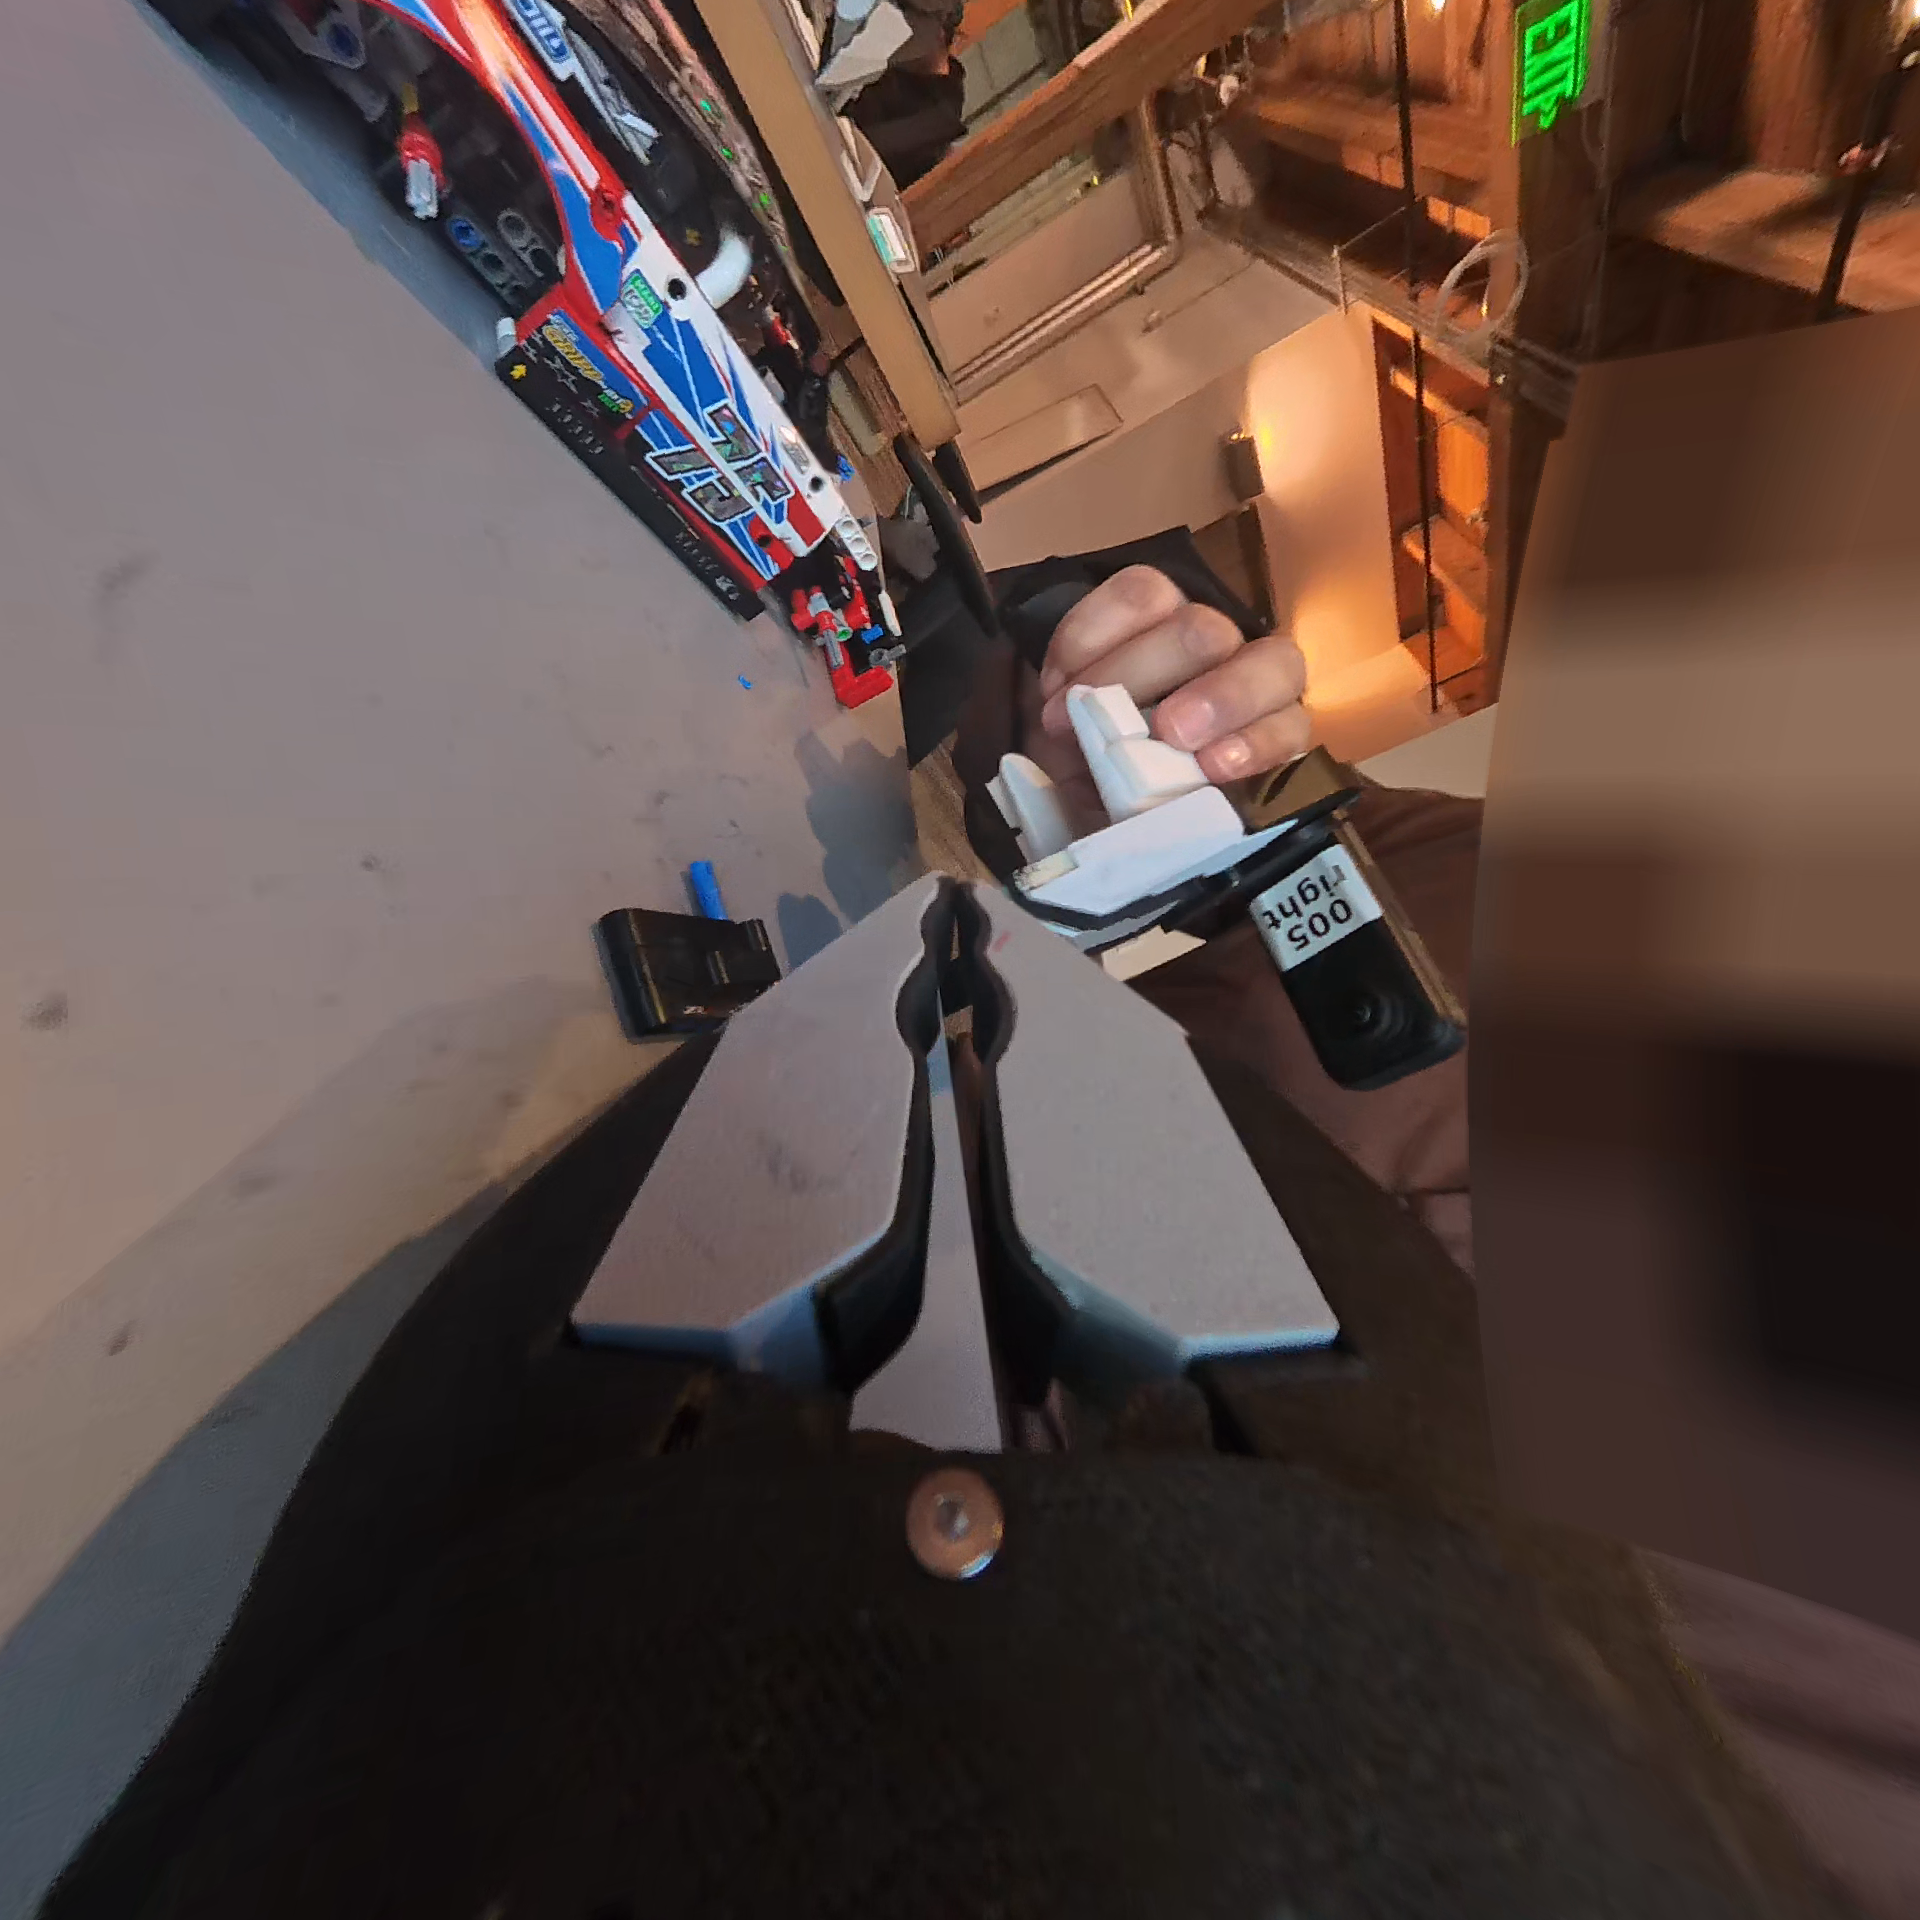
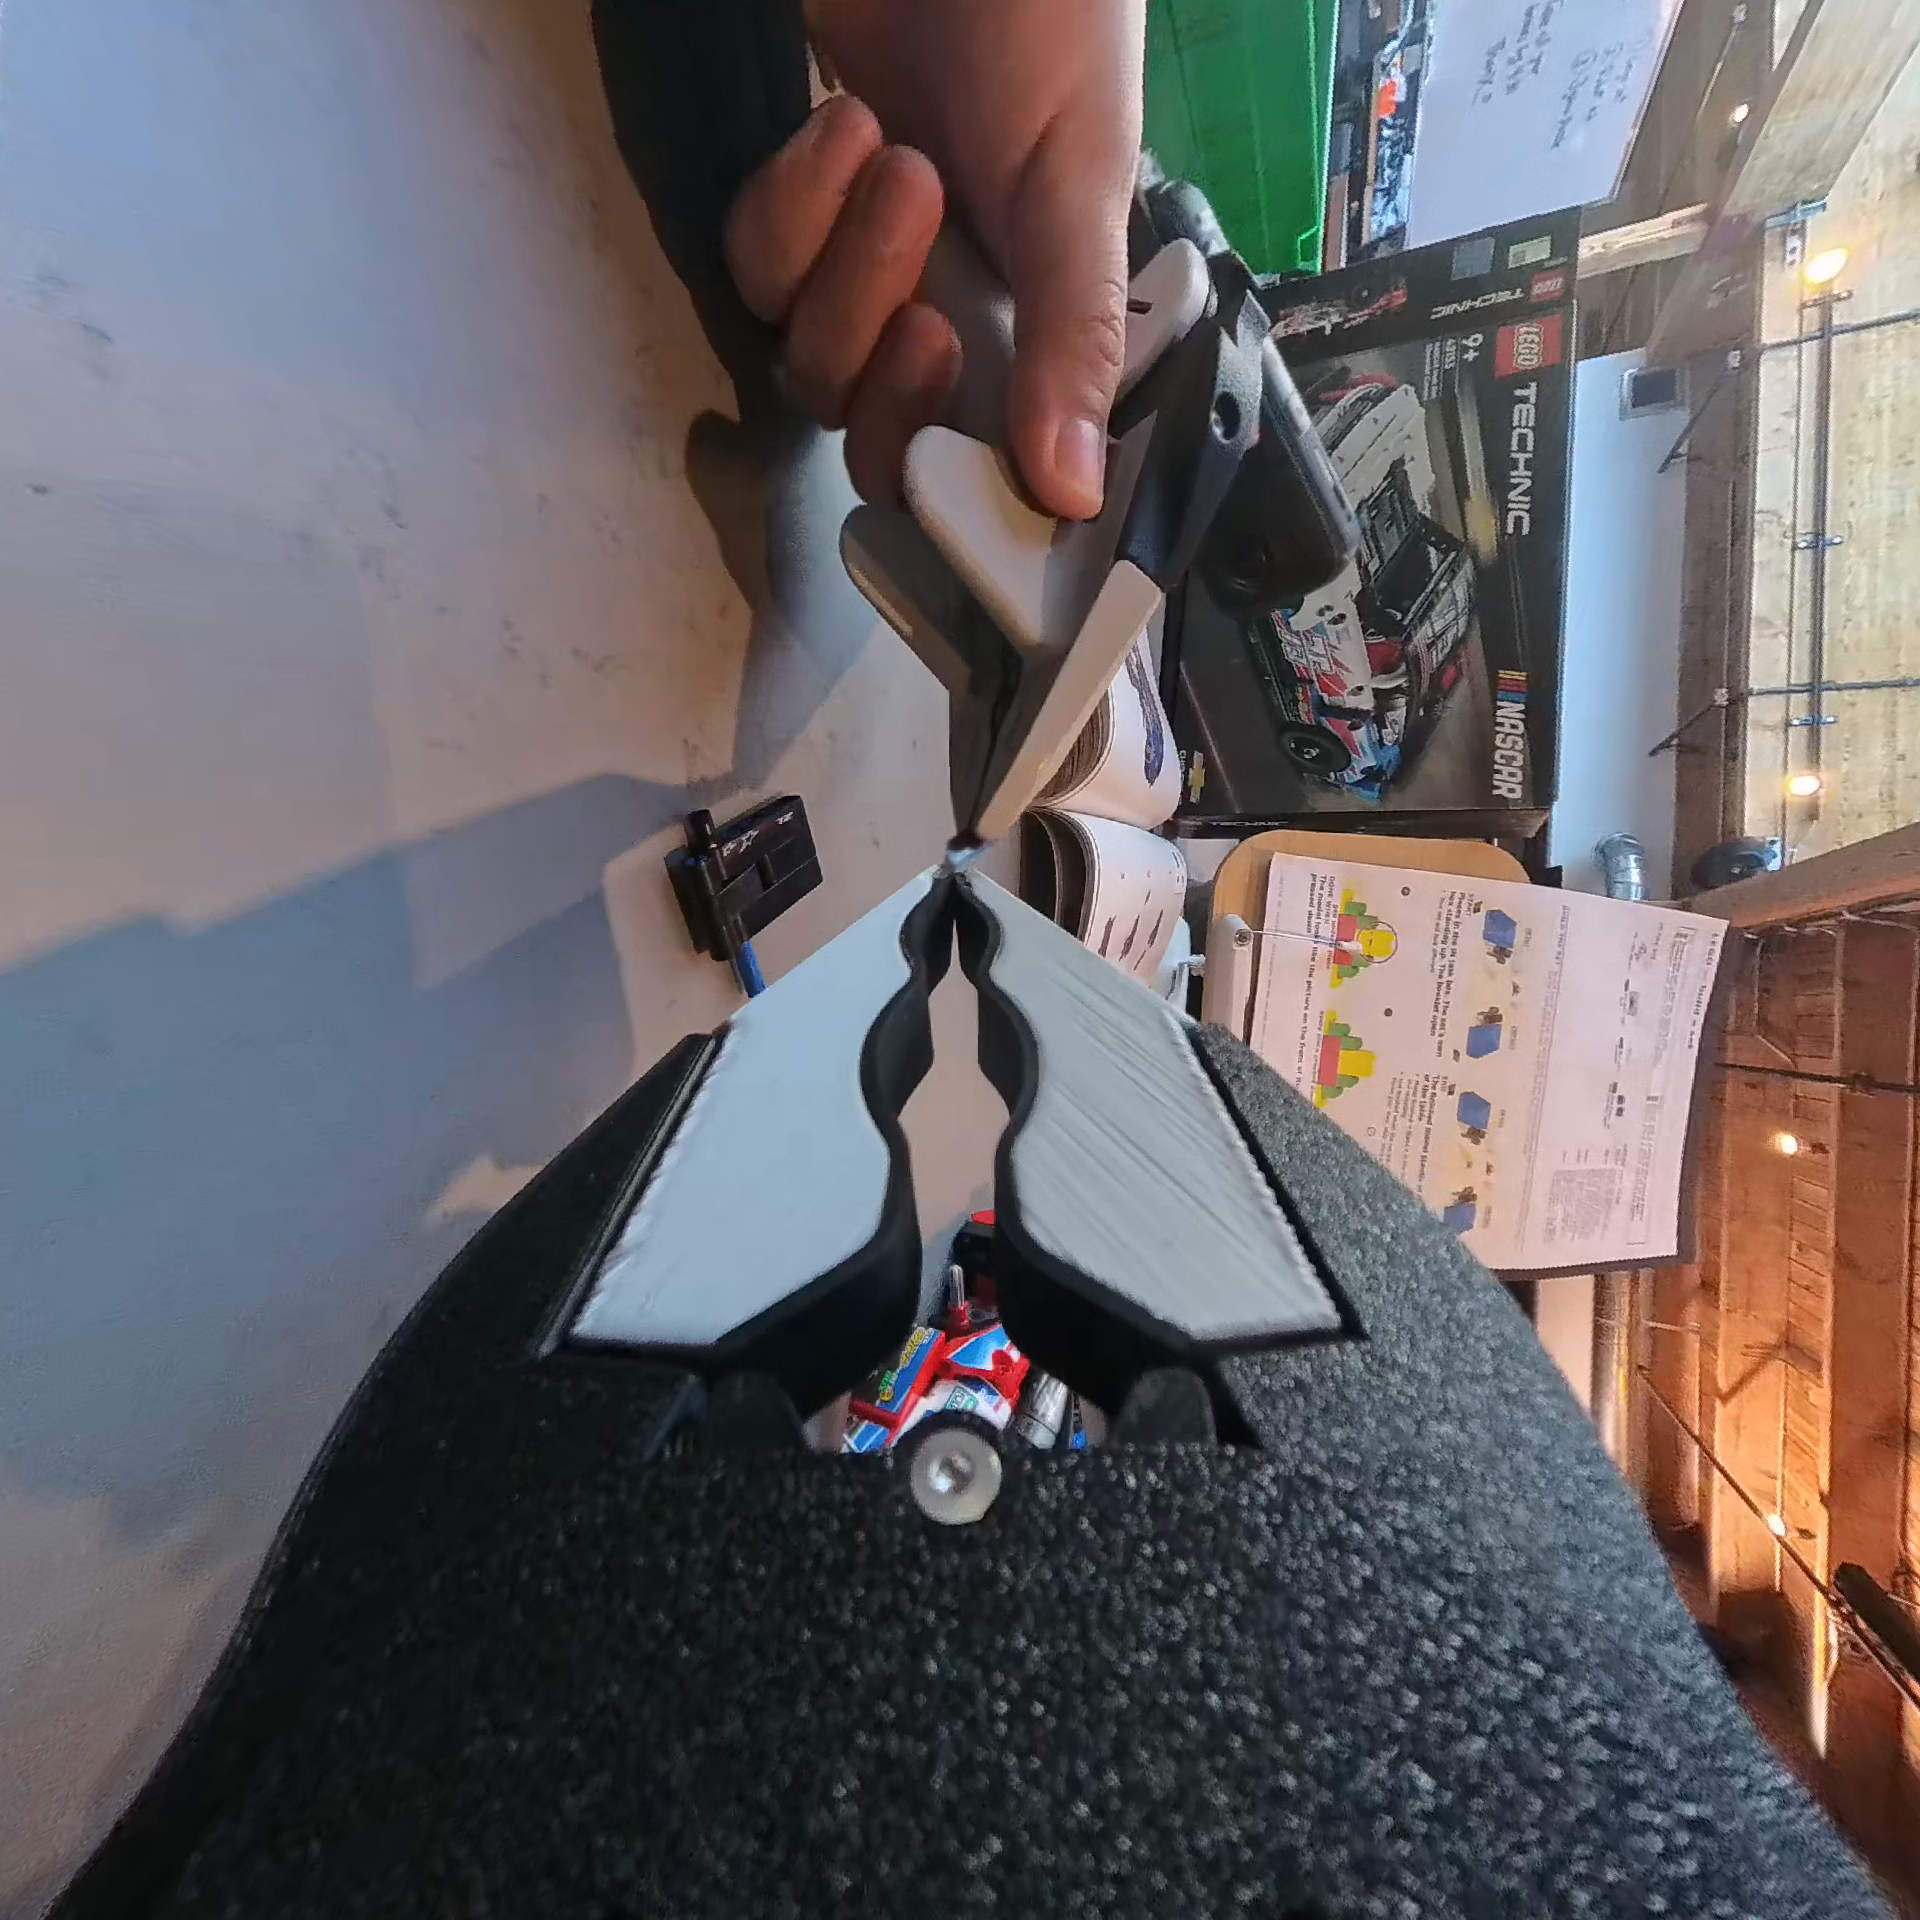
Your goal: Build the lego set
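My left gripper [image 1: 948, 891] is shut, held just above the grey table [image 1: 312, 727]. My right gripper [image 2: 951, 883] is shut too. In the right wrist view the left gripper [image 2: 975, 831] comes in from above, and the two tips meet on a tiny grey piece [image 2: 958, 858]; it seems pinched by the right tips. A black Lego part [image 1: 686, 971] with a blue pin [image 1: 707, 891] lies on the table beside the tips; it also shows in the right wrist view [image 2: 748, 883]. The red, white and blue Lego car [image 1: 665, 405] stands farther off.
A Lego box [image 2: 1434, 582], an open instruction booklet [image 2: 1127, 904] and a printed sheet [image 2: 1455, 1060] on a wooden board lie behind the tips. A green bin [image 2: 1236, 125] stands at the back. A hand [image 1: 1164, 655] holds the right gripper [image 1: 1132, 821]. My two grippers' fingertips are within a few centimetres of each other.
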### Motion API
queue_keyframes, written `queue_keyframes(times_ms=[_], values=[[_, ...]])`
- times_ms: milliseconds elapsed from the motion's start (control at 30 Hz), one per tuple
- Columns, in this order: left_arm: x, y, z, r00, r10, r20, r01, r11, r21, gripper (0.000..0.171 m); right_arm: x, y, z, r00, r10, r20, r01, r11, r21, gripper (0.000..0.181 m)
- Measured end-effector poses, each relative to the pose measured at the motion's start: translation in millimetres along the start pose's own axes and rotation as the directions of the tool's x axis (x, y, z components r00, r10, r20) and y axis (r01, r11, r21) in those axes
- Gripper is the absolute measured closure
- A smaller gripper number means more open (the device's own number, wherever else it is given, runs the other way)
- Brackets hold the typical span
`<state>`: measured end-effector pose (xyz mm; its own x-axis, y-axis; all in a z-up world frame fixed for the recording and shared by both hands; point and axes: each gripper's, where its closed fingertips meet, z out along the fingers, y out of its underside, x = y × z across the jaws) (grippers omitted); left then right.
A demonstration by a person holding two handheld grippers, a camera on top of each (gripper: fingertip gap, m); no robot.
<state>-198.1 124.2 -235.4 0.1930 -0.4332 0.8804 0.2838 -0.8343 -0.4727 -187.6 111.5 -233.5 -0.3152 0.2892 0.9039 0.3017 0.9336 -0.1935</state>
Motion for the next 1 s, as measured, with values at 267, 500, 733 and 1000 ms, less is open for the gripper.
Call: queue_keyframes(times_ms=[267,500,733,1000], values=[[16,15,12,0.994,0.089,-0.058,-0.094,0.991,-0.097,0.136,13,5,-4,0.992,0.128,-0.016,-0.128,0.992,0.01,0.181],[17,1,3,0.995,0.068,-0.074,-0.068,0.998,-0.009,0.171,22,-4,-14,0.987,0.151,-0.058,-0.148,0.988,0.052,0.181],[6,7,0,0.995,0.092,0.033,-0.09,0.994,-0.054,0.056,47,10,-22,0.962,0.25,-0.106,-0.245,0.968,0.056,0.181],[-36,23,-3,0.799,0.428,0.422,-0.314,0.896,-0.314,0.072,13,44,-7,0.972,0.231,-0.035,-0.233,0.967,-0.103,0.181]])
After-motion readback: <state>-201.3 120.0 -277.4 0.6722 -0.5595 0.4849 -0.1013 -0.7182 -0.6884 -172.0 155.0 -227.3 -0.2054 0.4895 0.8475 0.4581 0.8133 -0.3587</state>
